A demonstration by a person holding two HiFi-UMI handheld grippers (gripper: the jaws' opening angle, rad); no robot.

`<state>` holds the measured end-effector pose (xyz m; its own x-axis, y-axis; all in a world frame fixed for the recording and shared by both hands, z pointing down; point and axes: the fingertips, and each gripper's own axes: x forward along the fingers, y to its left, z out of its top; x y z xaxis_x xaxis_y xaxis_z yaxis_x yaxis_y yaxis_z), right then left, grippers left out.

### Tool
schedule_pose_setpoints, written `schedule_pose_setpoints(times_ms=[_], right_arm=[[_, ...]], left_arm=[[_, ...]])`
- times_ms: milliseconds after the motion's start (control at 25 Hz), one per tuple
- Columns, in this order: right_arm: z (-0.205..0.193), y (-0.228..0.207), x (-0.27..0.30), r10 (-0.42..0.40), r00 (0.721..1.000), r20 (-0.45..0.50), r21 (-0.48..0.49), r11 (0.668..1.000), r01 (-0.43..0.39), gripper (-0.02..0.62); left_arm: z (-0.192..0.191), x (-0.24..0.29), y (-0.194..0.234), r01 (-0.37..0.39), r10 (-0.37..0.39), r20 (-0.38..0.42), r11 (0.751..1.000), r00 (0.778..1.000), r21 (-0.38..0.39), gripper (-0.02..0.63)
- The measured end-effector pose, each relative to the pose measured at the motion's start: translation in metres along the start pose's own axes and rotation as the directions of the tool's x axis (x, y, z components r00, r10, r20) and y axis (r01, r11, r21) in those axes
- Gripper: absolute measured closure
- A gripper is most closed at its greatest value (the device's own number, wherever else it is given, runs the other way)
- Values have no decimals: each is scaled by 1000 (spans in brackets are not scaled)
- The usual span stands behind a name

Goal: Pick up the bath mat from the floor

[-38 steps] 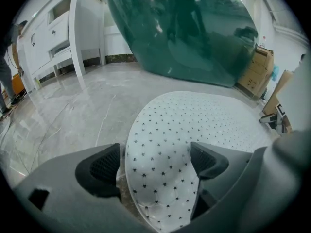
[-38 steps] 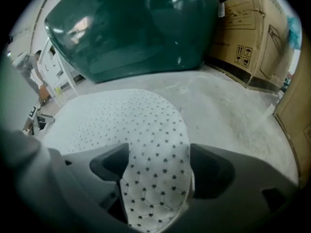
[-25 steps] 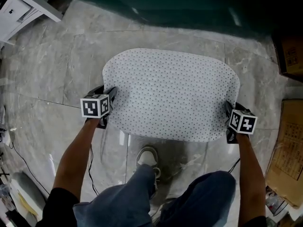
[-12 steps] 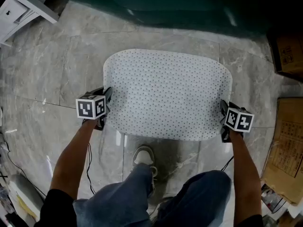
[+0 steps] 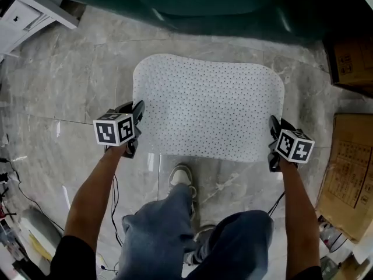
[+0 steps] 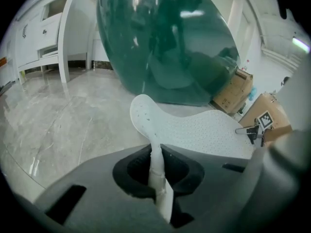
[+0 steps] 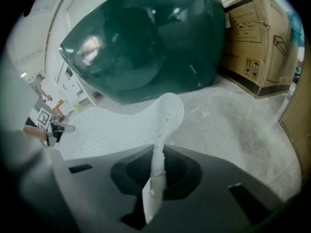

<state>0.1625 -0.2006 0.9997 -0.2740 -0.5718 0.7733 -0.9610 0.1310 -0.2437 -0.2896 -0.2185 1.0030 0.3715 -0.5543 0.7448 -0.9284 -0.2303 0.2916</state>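
Both hands have come up since the earlier frames, and the bath mat (image 5: 210,107) has come up with them at its two short ends; its outline in the head view is now squarer and sits a bit further from the person's shoe (image 5: 182,177). Left gripper (image 5: 135,118) jaws have just been closing and are now pinched tight on the mat's left edge: in the left gripper view the white perforated sheet (image 6: 194,130) stands on edge straight through the jaw notch and curls over above it. Right gripper (image 5: 273,134) same story, jaws nipped on the right edge, sheet (image 7: 167,113) upright between them and flopping at the top. Mat hangs slung between the two grippers over the marble floor (image 5: 70,86), in front of the dark green tub (image 5: 221,4), cardboard boxes (image 5: 352,63) off to the right. Far long edge probably trails on or just above the floor, can't tell from this steep look-down. Judgement: grasp step done on both sides, lift under way, task nearly complete once the whole sheet clears the tiles. Risk: thin floppy edge, shallow pinch, could slip out if the hands pull apart or one rises faster
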Motion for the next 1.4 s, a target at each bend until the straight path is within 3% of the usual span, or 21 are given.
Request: schedule_pose_setpoints(times_ms=[520,960,1400], right_arm=[[92,59,-133,23,1000,3,-9,1000,-23,571],[206,102,-272,22,997,76,-27,999,-20,571],[290,132,-399,0,989,150,-26,1000,4,571]], left_arm=[[97,-129,-66,37,-37,0,999,999,4,575],[212,-270,-117,25,-24,70,1000,997,-12,575],[303,-386,-168,-7,5,132,1000,991,14,575]])
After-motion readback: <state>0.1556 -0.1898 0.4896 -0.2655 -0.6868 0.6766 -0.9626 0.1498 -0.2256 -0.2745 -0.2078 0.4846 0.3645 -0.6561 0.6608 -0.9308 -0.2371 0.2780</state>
